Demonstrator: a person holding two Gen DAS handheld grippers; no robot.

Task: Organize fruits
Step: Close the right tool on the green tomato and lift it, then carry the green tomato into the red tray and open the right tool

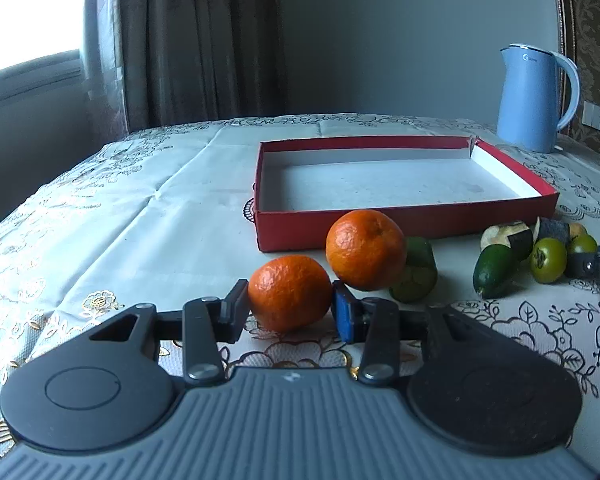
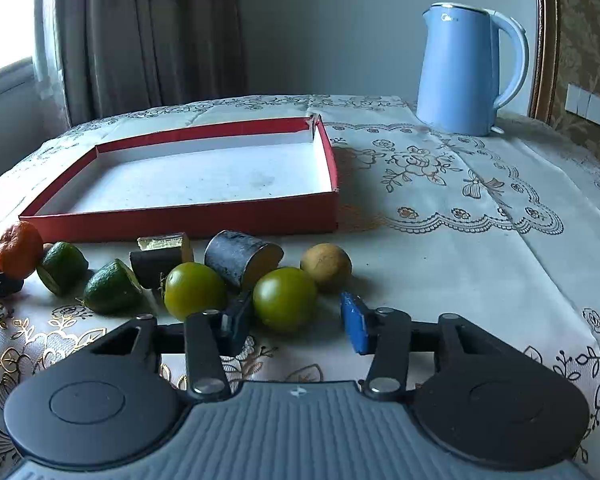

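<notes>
Left wrist view: the left gripper is clamped on an orange, pads pressing both sides, just in front of the red box, which lies straight ahead and is empty. The right gripper brackets a green fruit nearer the box's right end; a gap shows at its blue pad, so no grip yet.

Left gripper fingers closed on a held thing; right gripper fingers apart, pressing nothing.
</notes>
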